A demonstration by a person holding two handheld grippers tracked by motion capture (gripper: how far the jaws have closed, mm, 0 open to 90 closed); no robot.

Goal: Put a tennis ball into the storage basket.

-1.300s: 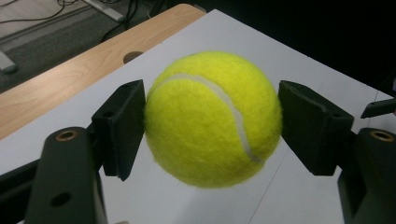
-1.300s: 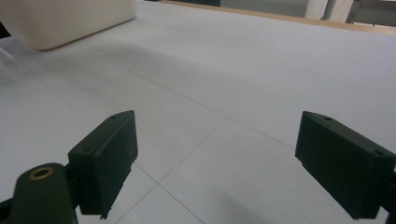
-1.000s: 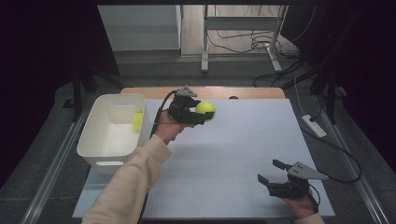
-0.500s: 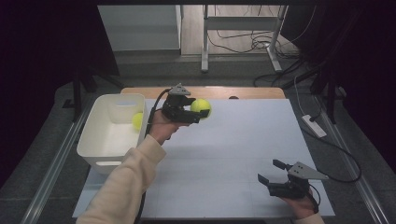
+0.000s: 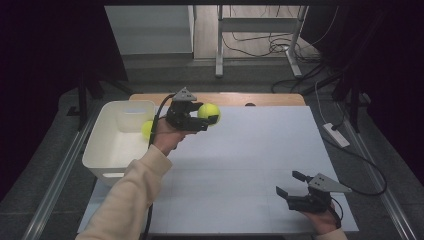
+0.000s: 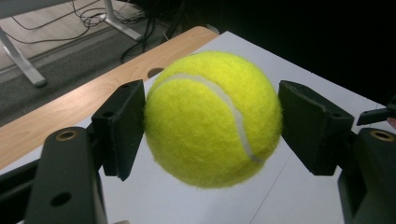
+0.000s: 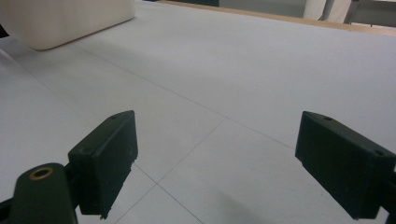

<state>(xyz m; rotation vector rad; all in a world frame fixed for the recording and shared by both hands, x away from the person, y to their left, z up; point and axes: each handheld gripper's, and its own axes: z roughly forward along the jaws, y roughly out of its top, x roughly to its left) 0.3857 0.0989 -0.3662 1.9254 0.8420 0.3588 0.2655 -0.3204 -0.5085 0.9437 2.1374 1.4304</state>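
A yellow-green tennis ball (image 5: 209, 112) is held above the far left part of the white table, just right of the white bin (image 5: 95, 145). My left gripper (image 5: 206, 119) is shut on it. In the left gripper view both black pads (image 6: 122, 126) press the sides of the tennis ball (image 6: 212, 119). A second tennis ball (image 5: 147, 129) sits against the bin's right wall, partly hidden behind the left hand. My right gripper (image 5: 287, 183) rests low near the table's front right, jaws open and nothing between them (image 7: 215, 158).
The white table top (image 5: 250, 150) spreads between the two hands. A wooden strip (image 5: 260, 98) runs along its far edge. Cables, a power strip (image 5: 336, 134) and desk legs lie on the floor behind and to the right.
The left gripper has carried the ball a little to the left, toward the bin, and slightly up. The right gripper has stayed where it was.
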